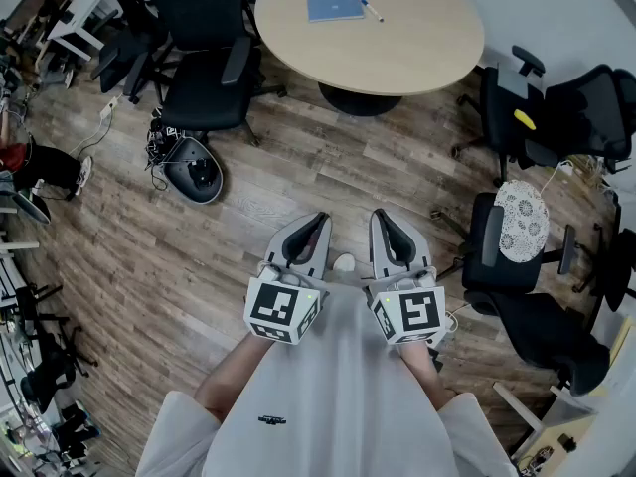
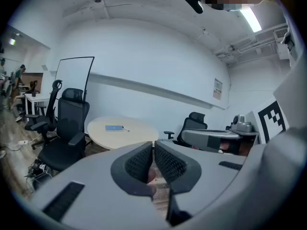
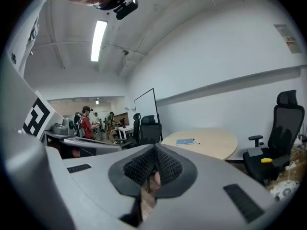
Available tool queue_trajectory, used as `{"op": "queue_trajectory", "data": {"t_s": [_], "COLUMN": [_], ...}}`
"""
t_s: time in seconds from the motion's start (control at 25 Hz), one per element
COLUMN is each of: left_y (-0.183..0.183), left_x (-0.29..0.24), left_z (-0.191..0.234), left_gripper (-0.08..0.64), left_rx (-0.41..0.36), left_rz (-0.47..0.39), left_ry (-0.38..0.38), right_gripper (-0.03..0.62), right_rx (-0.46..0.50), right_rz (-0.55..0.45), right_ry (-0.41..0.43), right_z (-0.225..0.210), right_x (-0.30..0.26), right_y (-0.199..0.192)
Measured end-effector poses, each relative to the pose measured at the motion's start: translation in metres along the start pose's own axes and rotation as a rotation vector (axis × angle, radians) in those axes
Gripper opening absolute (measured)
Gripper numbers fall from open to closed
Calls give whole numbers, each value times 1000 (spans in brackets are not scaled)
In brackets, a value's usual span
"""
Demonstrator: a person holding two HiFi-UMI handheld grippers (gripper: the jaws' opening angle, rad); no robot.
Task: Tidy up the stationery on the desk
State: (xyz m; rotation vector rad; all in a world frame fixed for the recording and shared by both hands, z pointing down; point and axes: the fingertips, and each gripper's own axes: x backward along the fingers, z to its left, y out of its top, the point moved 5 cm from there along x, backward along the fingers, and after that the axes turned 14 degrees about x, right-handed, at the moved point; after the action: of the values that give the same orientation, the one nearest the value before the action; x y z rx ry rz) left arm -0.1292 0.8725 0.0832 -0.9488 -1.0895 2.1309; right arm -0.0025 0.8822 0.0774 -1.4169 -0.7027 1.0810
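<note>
Standing well apart from the round desk point(image 1: 427, 53), where a blue notebook point(image 1: 335, 8) and pen point(image 1: 371, 10) lay side by side, I held my left claw point(image 1: 316, 225) and right claw point(image 1: 383, 221) closed on nothing; the tidying looked unstarted, and next I would have to approach and open one.

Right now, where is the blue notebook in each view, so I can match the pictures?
Head view: blue notebook at top centre.
Left gripper view: blue notebook left of centre, just below mid height.
Right gripper view: blue notebook right of centre, below mid height.
Shared landmark: the round table it lies on.
</note>
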Motion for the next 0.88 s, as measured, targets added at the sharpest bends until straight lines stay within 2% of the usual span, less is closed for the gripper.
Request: {"op": "queue_trajectory", "data": {"t_s": [0.2, 0.48, 0.68, 0.88], "left_y": [-11, -23, -17, 2], "left_x": [-3, -14, -21, -49], "left_z": [-17, -39, -22, 12], "left_gripper": [31, 31, 31, 31], "left_rx": [-10, -18, -9, 29], "left_rz": [1, 27, 51, 63], "left_ry": [-17, -30, -13, -7], "right_gripper": [34, 32, 34, 34], "right_rx": [16, -27, -100, -107], "right_rz": [1, 24, 2, 48], "right_ry": [-8, -24, -13, -61], "right_z": [-5, -22, -29, -44], "right_x": [17, 33, 14, -29], "right_y": [-8, -26, -27, -26]}}
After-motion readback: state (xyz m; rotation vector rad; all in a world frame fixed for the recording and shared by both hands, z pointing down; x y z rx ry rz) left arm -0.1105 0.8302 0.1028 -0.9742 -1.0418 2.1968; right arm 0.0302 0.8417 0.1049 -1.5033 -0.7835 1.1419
